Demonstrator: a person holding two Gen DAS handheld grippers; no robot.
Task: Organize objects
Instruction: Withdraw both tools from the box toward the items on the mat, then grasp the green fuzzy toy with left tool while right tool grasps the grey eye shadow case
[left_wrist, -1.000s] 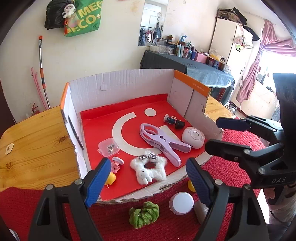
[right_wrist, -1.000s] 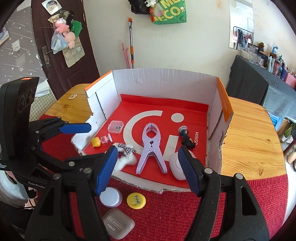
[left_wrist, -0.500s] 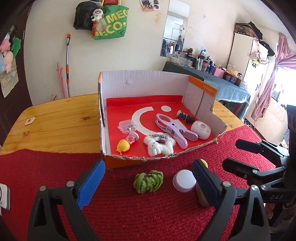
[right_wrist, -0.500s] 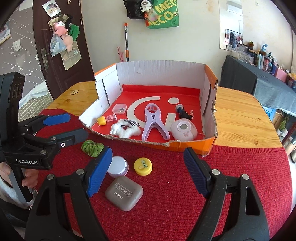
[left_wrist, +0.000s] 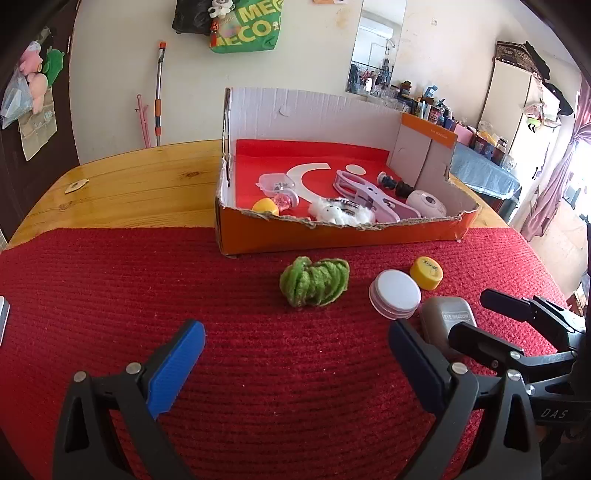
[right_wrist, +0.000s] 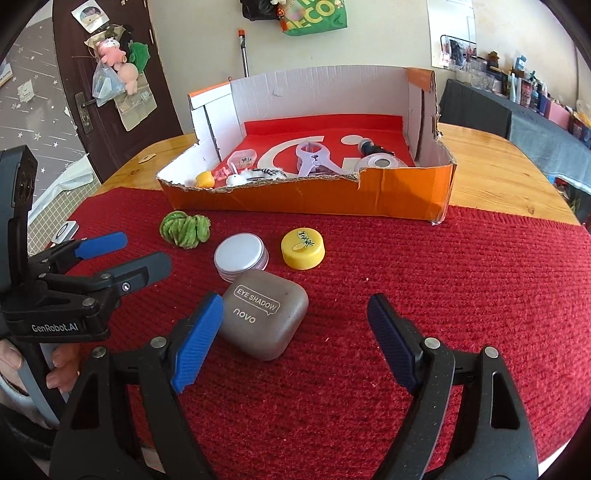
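Both grippers, L (left_wrist: 295, 365) & R (right_wrist: 295, 334), wide apart, empty. Eye-shadow case (right_wrist: 264, 319) on red mat (right_wrist: 461, 280), outside box (right_wrist: 402, 201). Rec.: centre R over case, square the pads, then squeeze.

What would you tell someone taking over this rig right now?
Left gripper and right gripper: both open, empty, above the red mat.
On the mat, outside the orange cardboard box: green yarn bundle, round silver-lidded tin, yellow bottle cap, grey eye-shadow case.
Done: lilac clip, white plush and small items boxed.
Left: box those four.
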